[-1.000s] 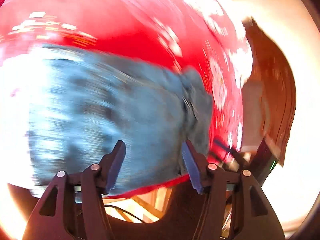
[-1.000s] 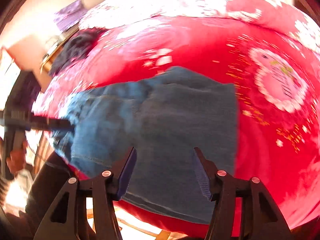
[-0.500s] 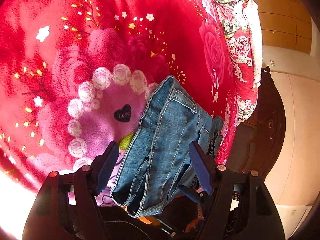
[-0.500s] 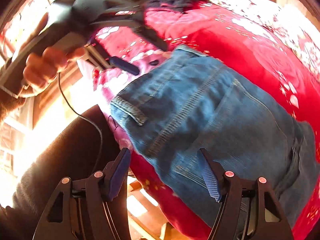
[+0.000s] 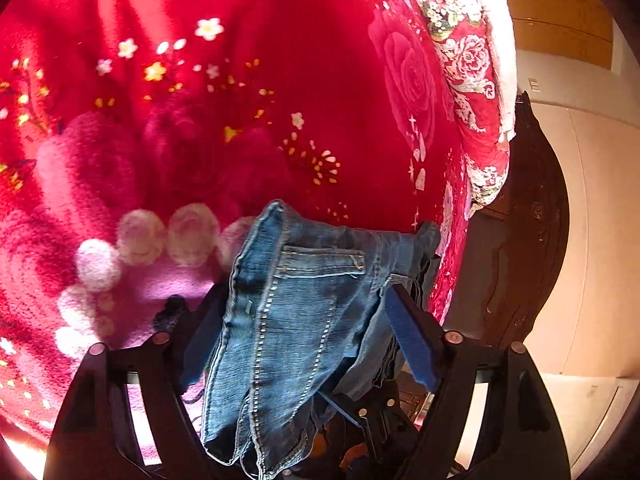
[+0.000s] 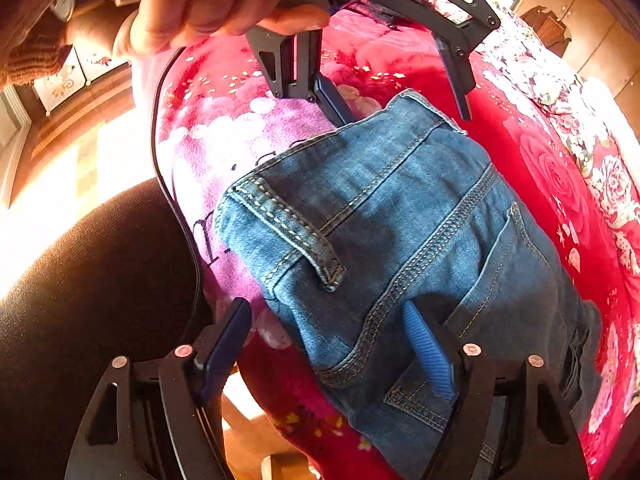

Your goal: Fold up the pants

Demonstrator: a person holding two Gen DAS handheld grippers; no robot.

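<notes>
Folded blue denim pants (image 5: 304,312) lie near the front edge of a red flowered blanket (image 5: 240,80). In the left wrist view my left gripper (image 5: 304,332) is open, its jaws on either side of the waistband end of the pants. In the right wrist view the pants (image 6: 400,220) fill the middle, back pocket showing. My right gripper (image 6: 332,344) is open at the near edge of the pants, one blue pad (image 6: 428,356) lying on the denim. The left gripper (image 6: 396,96) shows at the far edge of the pants, held by a hand.
The blanket covers a bed with a flowered border (image 5: 472,80) at the right. A dark wooden bed frame (image 5: 528,240) and pale floor lie beyond. The person's dark-clad leg (image 6: 88,280) and a black cable (image 6: 176,208) are at the left.
Both grippers have moved in close to the folded pants; the left one now straddles the waistband end and the right one rests at the near edge. Both stayed open.
</notes>
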